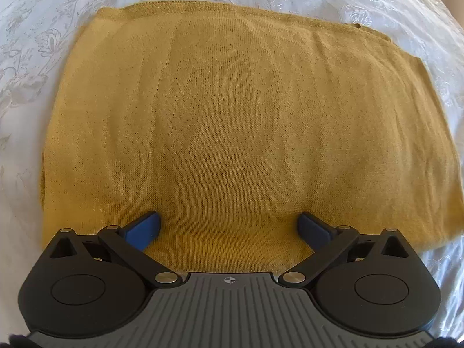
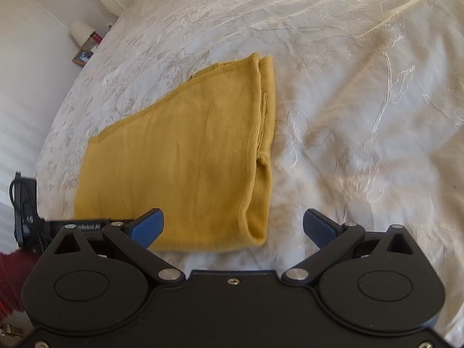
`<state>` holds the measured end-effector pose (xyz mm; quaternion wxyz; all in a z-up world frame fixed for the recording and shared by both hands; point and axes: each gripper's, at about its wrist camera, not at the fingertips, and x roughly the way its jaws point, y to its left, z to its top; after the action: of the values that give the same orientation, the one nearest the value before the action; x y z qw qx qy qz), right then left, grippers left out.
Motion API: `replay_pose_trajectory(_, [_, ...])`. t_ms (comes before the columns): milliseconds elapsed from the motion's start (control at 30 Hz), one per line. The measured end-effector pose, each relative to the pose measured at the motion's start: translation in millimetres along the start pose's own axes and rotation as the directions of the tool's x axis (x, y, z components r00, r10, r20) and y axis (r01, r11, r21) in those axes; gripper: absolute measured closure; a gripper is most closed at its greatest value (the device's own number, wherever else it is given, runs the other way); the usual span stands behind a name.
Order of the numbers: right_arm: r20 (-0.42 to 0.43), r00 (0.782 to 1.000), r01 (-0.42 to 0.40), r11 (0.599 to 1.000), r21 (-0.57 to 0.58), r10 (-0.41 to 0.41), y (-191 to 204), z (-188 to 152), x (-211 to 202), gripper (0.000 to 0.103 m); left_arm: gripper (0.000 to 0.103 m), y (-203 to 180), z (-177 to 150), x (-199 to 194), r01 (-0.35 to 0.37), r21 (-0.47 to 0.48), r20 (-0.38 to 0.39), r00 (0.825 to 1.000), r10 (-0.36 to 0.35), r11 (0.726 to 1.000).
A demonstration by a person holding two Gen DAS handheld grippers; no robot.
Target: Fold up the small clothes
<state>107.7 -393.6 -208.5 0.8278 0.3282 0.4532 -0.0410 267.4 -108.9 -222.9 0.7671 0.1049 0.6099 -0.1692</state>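
A mustard-yellow knit garment (image 1: 232, 121) lies folded into a flat rectangle on the white bedspread (image 1: 34, 29). My left gripper (image 1: 229, 227) hovers low over its near edge, open, blue pads wide apart with only cloth beneath them. In the right wrist view the same garment (image 2: 179, 156) shows its layered folded edge along the right side. My right gripper (image 2: 233, 226) is open above the garment's near right corner, with nothing held. The left gripper's body (image 2: 75, 227) appears at the left edge of that view.
The embroidered white bedspread (image 2: 362, 101) spreads wide to the right of the garment. A white wall, a lamp (image 2: 81, 30) and small items on a bedside stand (image 2: 87, 52) sit at the far left. A red sleeve (image 2: 11, 278) shows at the lower left.
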Motion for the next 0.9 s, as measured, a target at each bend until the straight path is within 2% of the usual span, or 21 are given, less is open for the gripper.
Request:
replay_pose_trajectory(200, [-0.040,0.999,-0.028,0.999,0.035,0.029,-10,29,36,0.001,0.000,3,-1,3,-0.013,-0.001,0.001,1.000,0.013,1.000])
replay_pose_trajectory(367, [-0.028,0.994,-0.104,0.992,0.070,0.106,-18,40,45,0.001,0.000,-2,1,0,0.005,0.000,0.003,1.000,-0.005,1.000])
replay_pose_trajectory(500, [-0.037,0.990,-0.132,0.989,0.063,0.135,-15,48,53,0.001,0.002,1,10,-22,0.023,-0.030,0.073,0.997,-0.021,0.999])
replay_pose_trajectory(600, [-0.041,0.989,-0.143,0.988,0.057,0.145,-17,48,56,0.000,0.002,2,31,-33,0.026,-0.033,0.126,0.992,-0.022,0.999])
replay_pose_trajectory(733, [-0.040,0.986,-0.158,0.986,0.055,0.160,-20,48,55,0.000,0.002,-1,71,-26,0.022,-0.053,0.158,0.987,-0.013,0.998])
replay_pose_trajectory(833, [-0.046,0.984,-0.169,0.984,0.057,0.171,-24,49,54,0.000,0.002,-10,94,-10,-0.023,-0.040,0.157,0.987,0.029,0.999])
replay_pose_trajectory(900, [-0.049,0.983,-0.176,0.982,0.067,0.180,-26,49,53,0.000,0.002,-15,107,4,-0.069,-0.031,0.130,0.989,0.073,0.997])
